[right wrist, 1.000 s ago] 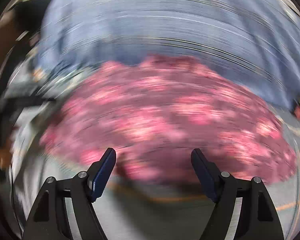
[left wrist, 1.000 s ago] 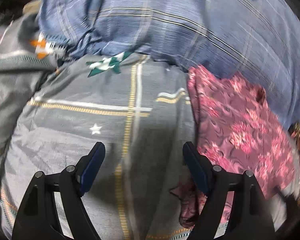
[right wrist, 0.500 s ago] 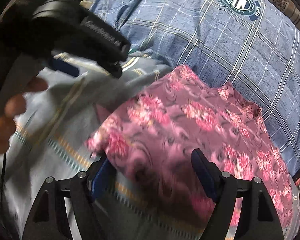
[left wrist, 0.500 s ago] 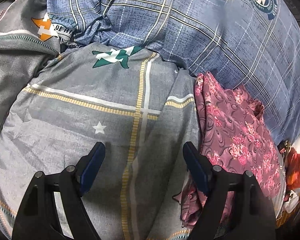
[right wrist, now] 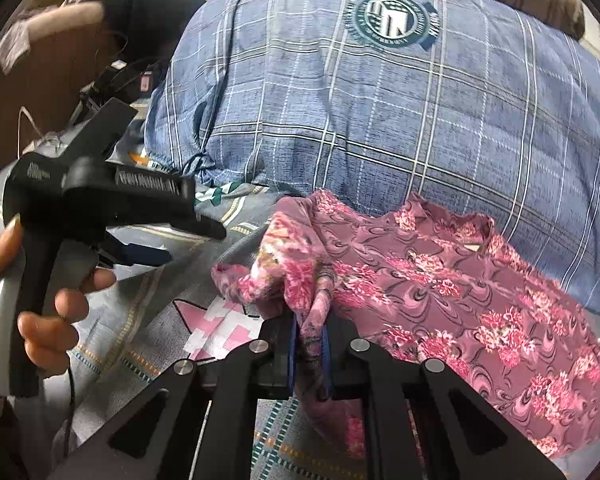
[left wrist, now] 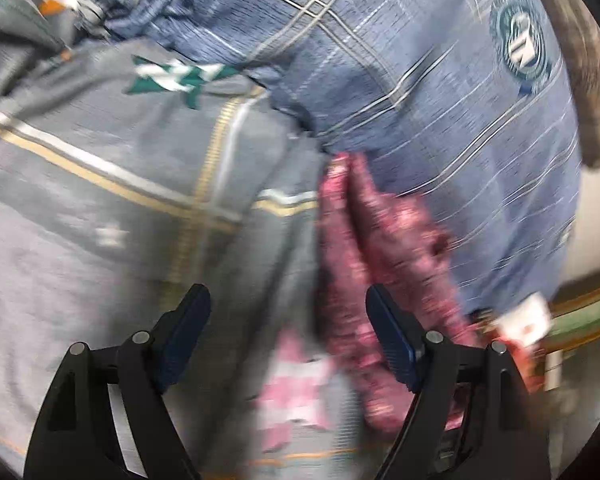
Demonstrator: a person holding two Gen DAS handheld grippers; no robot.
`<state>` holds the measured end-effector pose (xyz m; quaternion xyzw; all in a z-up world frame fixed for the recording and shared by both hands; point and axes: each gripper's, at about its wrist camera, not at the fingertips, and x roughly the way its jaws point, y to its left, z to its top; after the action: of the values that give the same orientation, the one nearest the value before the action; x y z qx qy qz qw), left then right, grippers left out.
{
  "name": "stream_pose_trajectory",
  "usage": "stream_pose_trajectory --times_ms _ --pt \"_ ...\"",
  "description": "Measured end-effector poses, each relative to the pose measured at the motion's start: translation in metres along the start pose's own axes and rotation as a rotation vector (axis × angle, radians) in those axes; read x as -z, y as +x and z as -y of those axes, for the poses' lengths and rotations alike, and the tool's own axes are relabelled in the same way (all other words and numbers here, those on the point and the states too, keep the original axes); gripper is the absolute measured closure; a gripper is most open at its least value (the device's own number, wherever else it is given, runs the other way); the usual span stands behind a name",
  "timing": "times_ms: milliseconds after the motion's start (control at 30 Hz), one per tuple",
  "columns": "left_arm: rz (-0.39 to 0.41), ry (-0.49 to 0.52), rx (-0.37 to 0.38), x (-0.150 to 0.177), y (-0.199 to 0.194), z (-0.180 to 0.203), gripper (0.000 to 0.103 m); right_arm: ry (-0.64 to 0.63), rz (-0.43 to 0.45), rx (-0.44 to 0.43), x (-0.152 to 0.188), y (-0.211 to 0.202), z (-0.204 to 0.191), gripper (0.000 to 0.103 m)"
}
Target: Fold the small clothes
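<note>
The right gripper has just been closed, and the pink cloth is pinched in it. The left gripper is held wide open, with nothing gripped.

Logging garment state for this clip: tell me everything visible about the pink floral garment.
The pink floral garment is thin, soft mauve fabric printed with pink flowers and dark swirls. It lies crumpled on the grey plaid bedding, its far edge against the blue plaid pillow. The right gripper has just closed on its near corner, bunching that part upward. The left gripper is open above its edge, apparently not touching.
</note>
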<state>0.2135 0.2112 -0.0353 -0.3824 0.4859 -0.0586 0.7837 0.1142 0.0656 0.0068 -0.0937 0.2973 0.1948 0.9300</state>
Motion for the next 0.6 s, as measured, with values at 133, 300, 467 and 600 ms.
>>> stream_pose_trajectory --times_ms 133,300,467,600 --pt "-0.107 0.016 0.010 -0.019 0.023 0.023 0.023 0.021 -0.027 -0.043 0.005 0.009 0.006 0.094" --pt "-0.138 0.085 -0.057 -0.029 0.023 0.048 0.023 0.001 -0.155 -0.108 0.012 0.037 -0.005 0.087" --pt "-0.121 0.144 -0.099 -0.039 0.003 0.043 0.023 -0.138 -0.201 -0.077 0.020 0.050 -0.037 0.043" --pt "-0.158 0.137 -0.072 -0.043 -0.001 0.034 0.023 -0.229 -0.151 0.029 0.013 0.060 -0.057 0.060"
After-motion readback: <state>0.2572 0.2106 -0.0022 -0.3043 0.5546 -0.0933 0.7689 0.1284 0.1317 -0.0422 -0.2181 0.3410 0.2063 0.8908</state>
